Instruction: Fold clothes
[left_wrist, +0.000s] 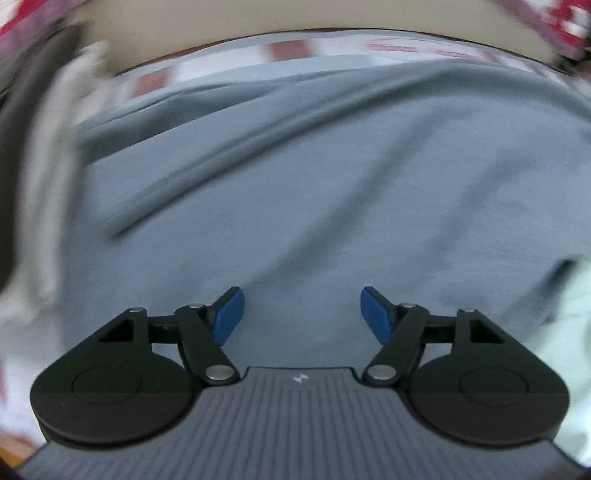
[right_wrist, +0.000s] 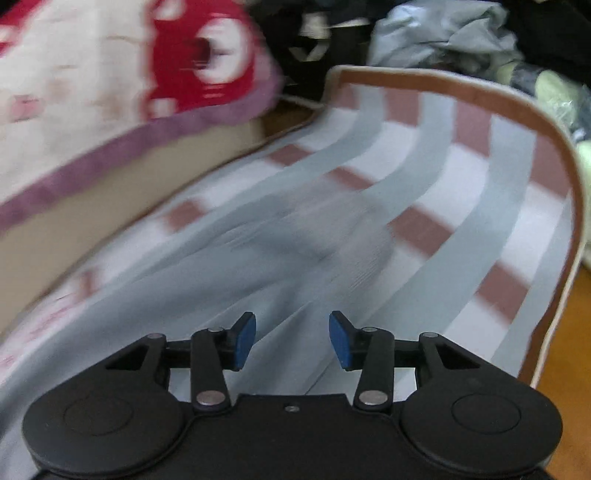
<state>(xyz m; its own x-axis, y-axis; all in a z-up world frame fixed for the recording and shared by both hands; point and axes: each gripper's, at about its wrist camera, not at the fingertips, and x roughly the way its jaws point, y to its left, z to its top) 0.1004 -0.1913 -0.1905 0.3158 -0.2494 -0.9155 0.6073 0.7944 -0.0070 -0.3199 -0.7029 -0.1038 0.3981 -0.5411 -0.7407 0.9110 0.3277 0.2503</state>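
A grey-blue garment (left_wrist: 295, 177) lies spread with diagonal creases and fills most of the left wrist view. My left gripper (left_wrist: 302, 314) hovers over its near part, jaws wide apart and empty, blue pads (left_wrist: 229, 314) showing. In the right wrist view the same grey cloth (right_wrist: 236, 280) is blurred by motion under my right gripper (right_wrist: 292, 338), which is open and empty. The garment rests on a striped mat (right_wrist: 461, 206) with grey, white and reddish-brown bands.
The mat has a brown piped edge (right_wrist: 554, 133). A heap of dark and pale clothes (right_wrist: 443, 40) lies beyond it. A red, white and purple blanket (right_wrist: 155, 74) is at the left. Wooden floor (right_wrist: 569, 350) shows at the right.
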